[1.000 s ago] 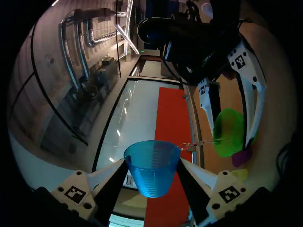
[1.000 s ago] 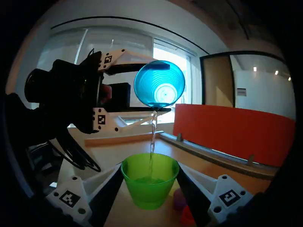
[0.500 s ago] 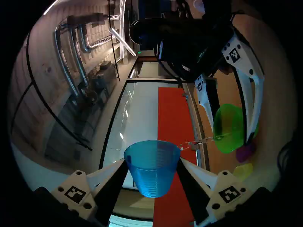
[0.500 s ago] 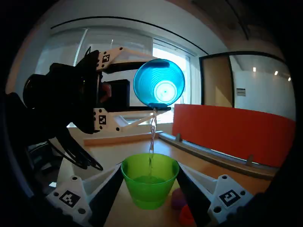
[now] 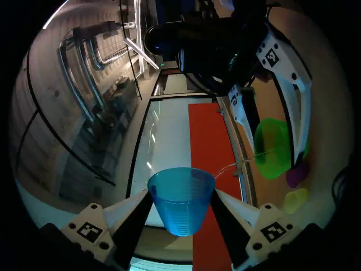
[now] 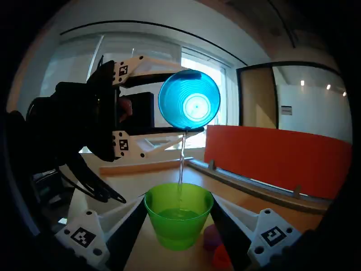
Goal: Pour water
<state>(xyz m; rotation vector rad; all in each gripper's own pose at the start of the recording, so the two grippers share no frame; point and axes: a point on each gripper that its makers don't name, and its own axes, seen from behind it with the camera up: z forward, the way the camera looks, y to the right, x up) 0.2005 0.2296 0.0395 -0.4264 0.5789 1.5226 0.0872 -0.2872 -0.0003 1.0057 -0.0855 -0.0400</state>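
Note:
My left gripper (image 5: pixel 181 203) is shut on a clear blue cup (image 5: pixel 181 198), tipped far over on its side. In the right gripper view that blue cup (image 6: pixel 189 105) hangs above with its mouth facing the camera, and a thin stream of water (image 6: pixel 181 169) falls from its rim. The stream lands in a green cup (image 6: pixel 178 220) held upright in my right gripper (image 6: pixel 178 226), which is shut on it; water stands in its bottom. In the left gripper view the green cup (image 5: pixel 272 147) sits between the right gripper's white fingers (image 5: pixel 297 104), with the water stream (image 5: pixel 234 165) reaching it.
A wooden table (image 6: pixel 149 178) lies below the cups, edged by an orange partition (image 6: pixel 280 158). A purple cup (image 5: pixel 298 174) and a yellow cup (image 5: pixel 295 199) rest on the table beside the green one. Windows and a door stand behind.
The blue cup has tipped further, its mouth now turned more squarely toward the right gripper's camera. Water in the green cup has risen a little. The stream keeps flowing.

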